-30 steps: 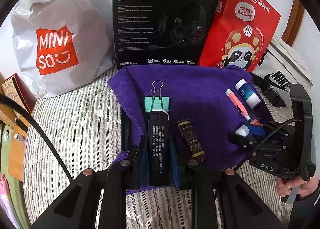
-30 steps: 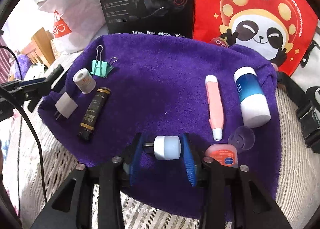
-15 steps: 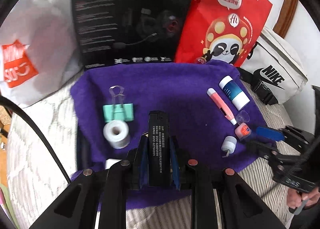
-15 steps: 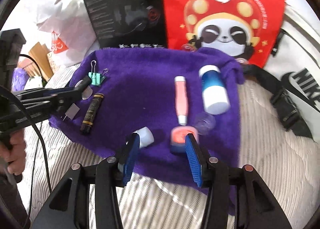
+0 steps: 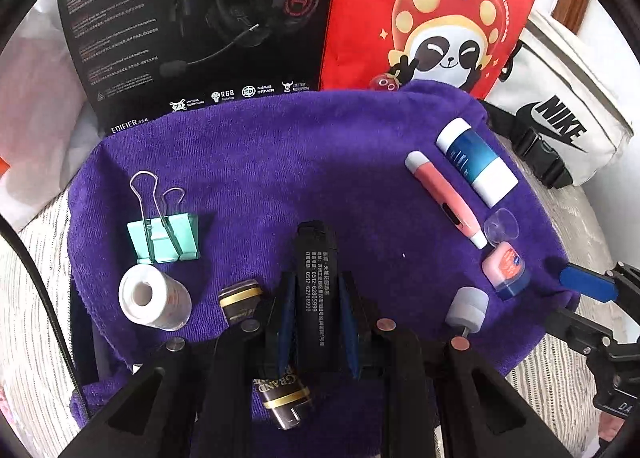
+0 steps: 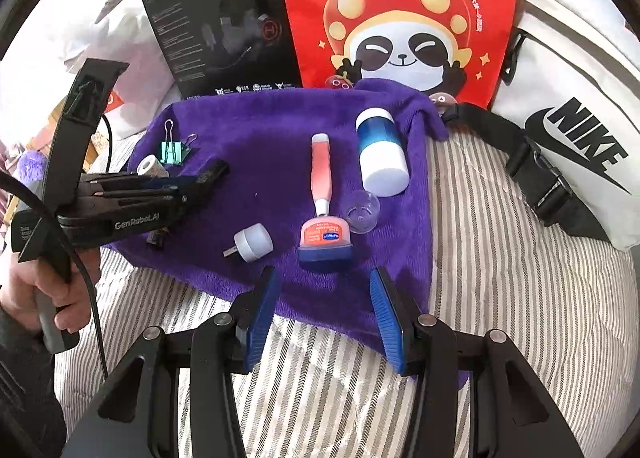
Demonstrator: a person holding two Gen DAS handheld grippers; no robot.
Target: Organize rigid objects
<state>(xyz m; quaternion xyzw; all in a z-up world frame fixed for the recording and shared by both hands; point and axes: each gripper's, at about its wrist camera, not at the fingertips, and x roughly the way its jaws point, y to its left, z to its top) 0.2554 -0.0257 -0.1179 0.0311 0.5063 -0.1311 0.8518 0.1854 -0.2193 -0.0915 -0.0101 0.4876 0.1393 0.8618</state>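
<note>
- Left gripper (image 5: 318, 322): clamped on a black printed bar (image 5: 316, 290), held over the near edge of the purple towel (image 5: 280, 154).
- Right gripper (image 6: 322, 314): jaws apart and empty, at the towel's near edge just short of the pink jar (image 6: 325, 239).
- Towel's left edge: green binder clip (image 5: 164, 236), white tape roll (image 5: 154, 298).
- Towel's right edge: pink pen (image 5: 444, 198) beside blue-and-white bottle (image 5: 476, 160).
- White plug (image 6: 253, 242): near edge, left of the jar.

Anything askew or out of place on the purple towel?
Mostly tidy. The towel overhangs the bed edge. The small clear cap lies loose between the blue-white bottle and the lip balm jar. Nothing spilled or damaged.
</note>
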